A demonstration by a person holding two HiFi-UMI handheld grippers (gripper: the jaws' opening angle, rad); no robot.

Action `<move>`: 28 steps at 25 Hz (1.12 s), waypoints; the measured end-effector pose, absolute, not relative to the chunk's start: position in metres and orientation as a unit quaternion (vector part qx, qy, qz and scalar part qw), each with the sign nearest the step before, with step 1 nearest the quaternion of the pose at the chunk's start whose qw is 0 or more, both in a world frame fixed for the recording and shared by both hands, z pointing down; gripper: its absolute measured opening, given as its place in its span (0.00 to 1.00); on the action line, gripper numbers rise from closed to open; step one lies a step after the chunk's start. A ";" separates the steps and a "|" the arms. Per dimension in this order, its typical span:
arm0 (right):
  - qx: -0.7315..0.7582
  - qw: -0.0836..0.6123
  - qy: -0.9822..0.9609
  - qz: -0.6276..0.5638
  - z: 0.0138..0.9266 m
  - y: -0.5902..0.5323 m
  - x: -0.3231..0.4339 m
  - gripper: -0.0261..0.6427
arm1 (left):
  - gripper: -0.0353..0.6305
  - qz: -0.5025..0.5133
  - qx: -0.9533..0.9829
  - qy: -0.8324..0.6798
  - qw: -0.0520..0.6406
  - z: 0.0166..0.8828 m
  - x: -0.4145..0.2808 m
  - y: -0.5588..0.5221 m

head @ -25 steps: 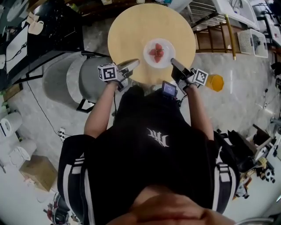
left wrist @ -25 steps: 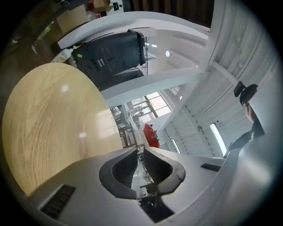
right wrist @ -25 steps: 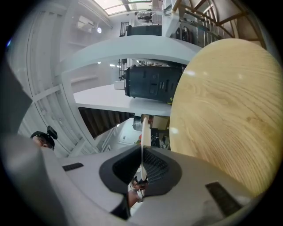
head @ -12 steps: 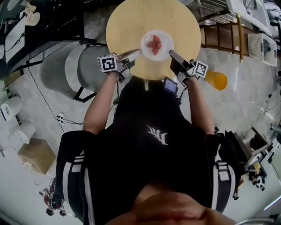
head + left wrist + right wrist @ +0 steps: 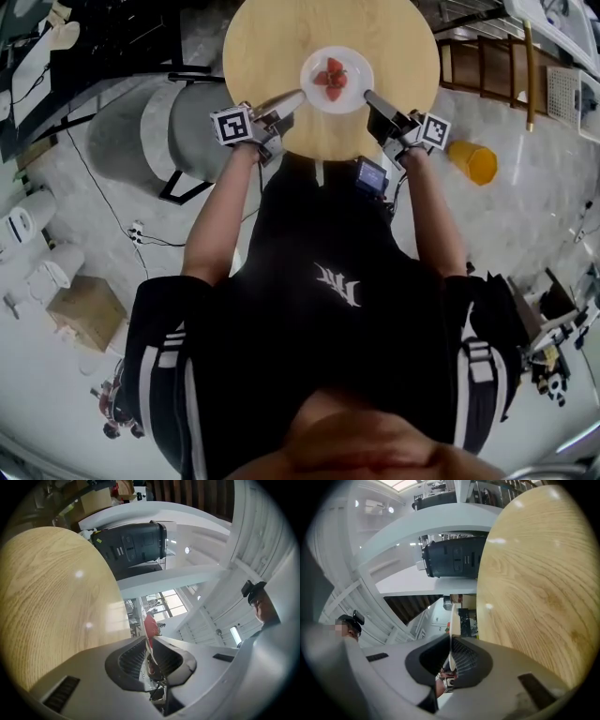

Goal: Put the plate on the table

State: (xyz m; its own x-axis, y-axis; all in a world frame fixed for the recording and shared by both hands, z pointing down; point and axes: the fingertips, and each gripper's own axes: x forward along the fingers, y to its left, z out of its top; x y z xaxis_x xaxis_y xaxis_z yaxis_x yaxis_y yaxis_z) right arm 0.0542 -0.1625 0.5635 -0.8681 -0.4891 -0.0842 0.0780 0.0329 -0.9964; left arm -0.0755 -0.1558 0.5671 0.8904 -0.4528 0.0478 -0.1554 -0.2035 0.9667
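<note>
Plate (image 5: pixel 355 90) over round table (image 5: pixel 272 47); grey seat (image 5: pixel 178 141), orange container (image 5: pixel 473 161) beside.

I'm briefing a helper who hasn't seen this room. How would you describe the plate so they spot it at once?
Find the round, light wooden table at the top of the head view. Over its middle is a white plate, pinched at opposite rims by the left tongs and right tongs. It is the only dish there, and it carries red fruit.

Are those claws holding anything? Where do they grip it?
The white plate, by its rim: left gripper on its left edge, right gripper on its right edge.
</note>
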 end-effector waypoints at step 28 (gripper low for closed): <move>-0.168 0.189 0.671 -0.697 0.616 -0.159 0.050 0.06 | 0.10 -0.115 0.738 -0.213 0.630 0.622 -0.078 -0.157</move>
State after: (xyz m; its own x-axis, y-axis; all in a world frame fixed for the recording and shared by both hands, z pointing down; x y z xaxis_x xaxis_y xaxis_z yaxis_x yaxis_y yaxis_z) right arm 0.0496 -0.1590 0.6158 -0.8720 -0.4891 -0.0207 0.0390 -0.0273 -0.9989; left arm -0.0782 -0.1568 0.6216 0.8828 -0.4593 0.0989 -0.1702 -0.1164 0.9785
